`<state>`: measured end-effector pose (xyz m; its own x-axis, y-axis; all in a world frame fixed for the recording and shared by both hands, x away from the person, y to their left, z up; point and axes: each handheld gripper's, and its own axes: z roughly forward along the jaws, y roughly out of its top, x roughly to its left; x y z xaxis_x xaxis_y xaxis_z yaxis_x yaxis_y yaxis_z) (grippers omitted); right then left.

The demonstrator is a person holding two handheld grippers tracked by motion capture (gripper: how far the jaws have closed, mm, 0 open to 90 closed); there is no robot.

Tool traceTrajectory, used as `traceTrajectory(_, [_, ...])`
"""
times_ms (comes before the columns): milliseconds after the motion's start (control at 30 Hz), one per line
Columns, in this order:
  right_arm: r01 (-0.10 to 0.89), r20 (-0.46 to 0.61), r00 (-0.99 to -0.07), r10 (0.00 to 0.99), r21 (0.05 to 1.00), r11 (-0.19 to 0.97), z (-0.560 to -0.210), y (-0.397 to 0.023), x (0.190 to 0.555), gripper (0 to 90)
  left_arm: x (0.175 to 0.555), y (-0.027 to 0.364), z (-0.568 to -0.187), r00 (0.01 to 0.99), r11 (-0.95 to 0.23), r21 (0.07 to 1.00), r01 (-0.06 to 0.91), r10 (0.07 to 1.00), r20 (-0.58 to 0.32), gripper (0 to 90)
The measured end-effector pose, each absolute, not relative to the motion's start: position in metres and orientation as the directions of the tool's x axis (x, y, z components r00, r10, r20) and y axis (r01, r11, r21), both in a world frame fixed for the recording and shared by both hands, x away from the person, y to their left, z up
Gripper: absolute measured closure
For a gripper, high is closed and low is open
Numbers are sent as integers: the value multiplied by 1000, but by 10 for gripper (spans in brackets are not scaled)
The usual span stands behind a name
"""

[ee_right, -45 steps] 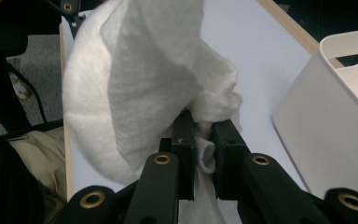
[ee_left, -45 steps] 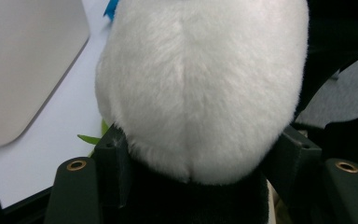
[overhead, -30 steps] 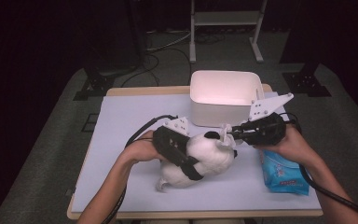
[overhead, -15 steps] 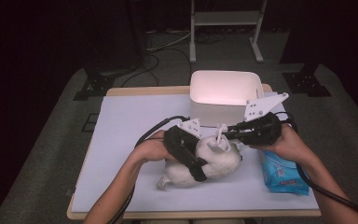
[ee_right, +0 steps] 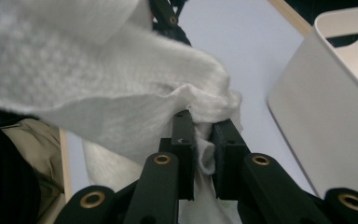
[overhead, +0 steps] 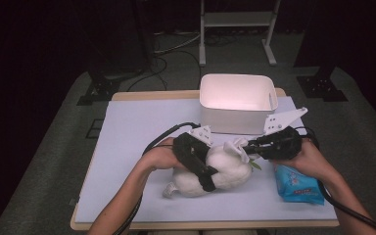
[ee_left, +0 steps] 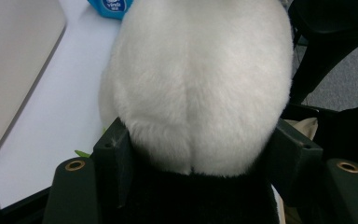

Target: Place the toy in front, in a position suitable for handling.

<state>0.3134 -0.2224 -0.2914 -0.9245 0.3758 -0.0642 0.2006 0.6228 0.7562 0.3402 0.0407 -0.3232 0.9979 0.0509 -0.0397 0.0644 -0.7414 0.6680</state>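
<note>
While our two hands work near the middle of the table, its pale blue-white top spreads widest of all that we see, with a wooden edge along the near side. At its far side stands the white bin, open at the top, with a slot handle in its right wall. Just in front of the bin lies the white plush toy, a round furry body resting on the tabletop between our hands, with a small tag sticking out at its lower left. Our left gripper lies across the toy, and its two black jaws press into the fur on either side, so that the body bulges between them; this grip is firm. Our right gripper comes in from the right, its jaws drawn close together and pinching a fold of white knitted cloth that sits on the toy's upper end. To the right of the toy, near our right wrist, lies a blue packet flat on the table. A small green leaf-like bit peeps out beside the toy, under the right gripper.
</note>
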Motion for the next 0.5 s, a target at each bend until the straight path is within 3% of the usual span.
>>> traceTrajectory(500, [147,-107,-938,328,736,661,-286,-204,310,803,339,27,-326,998,-769,637,61,53,-31,311])
